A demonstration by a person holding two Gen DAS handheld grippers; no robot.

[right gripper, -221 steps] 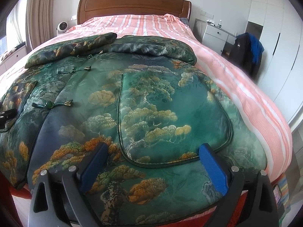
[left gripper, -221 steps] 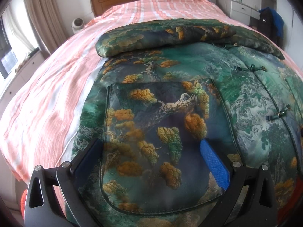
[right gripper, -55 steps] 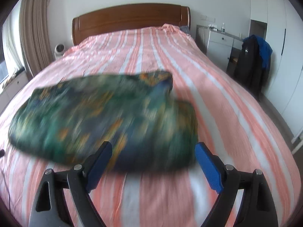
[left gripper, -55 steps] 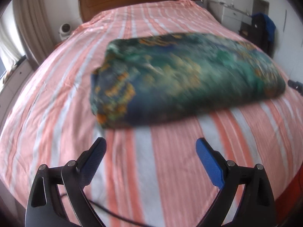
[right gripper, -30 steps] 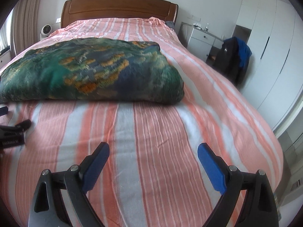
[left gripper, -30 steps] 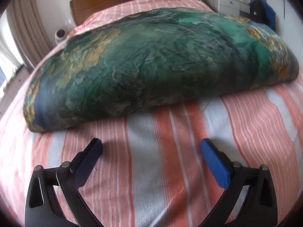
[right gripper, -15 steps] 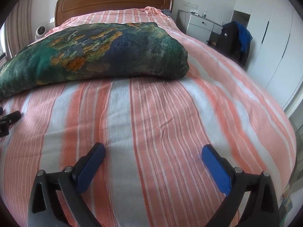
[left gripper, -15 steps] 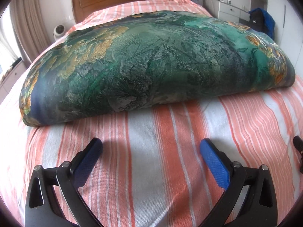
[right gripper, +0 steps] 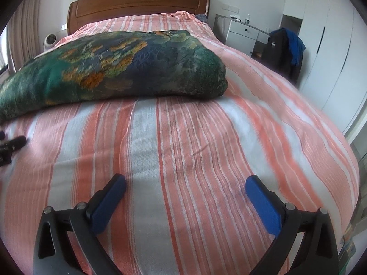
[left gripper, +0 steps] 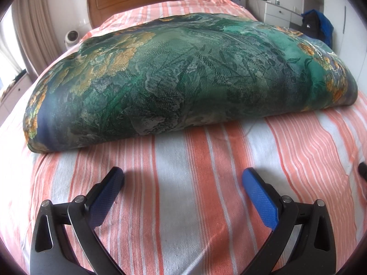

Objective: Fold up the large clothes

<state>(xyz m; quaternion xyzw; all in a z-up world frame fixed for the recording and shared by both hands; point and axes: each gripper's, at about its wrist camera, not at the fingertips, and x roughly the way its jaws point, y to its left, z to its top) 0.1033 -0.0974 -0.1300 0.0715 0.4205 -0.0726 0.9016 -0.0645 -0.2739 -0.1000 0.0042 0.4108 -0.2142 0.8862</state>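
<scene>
A padded green garment (left gripper: 183, 73) with gold and blue flower patterns lies folded into a thick bundle across the striped bed (left gripper: 190, 206). In the right wrist view the same garment (right gripper: 119, 68) fills the upper left. My left gripper (left gripper: 183, 178) stands open low over the bedspread, a short way in front of the bundle's near edge, with nothing between its blue pads. My right gripper (right gripper: 185, 183) is open too, over bare stripes to the right of the bundle, holding nothing. The left gripper's black tip (right gripper: 11, 144) shows at the left edge of the right wrist view.
A wooden headboard (right gripper: 137, 2) closes the far end of the bed. A white drawer unit (right gripper: 243, 36) and a chair with a dark jacket (right gripper: 284, 50) stand on the right. A curtain (left gripper: 34, 29) and a small white fan (left gripper: 72, 36) are on the left.
My right gripper sank a little toward the bedspread and its jaws widened slightly. The folded garment and the left gripper stayed where they were.
</scene>
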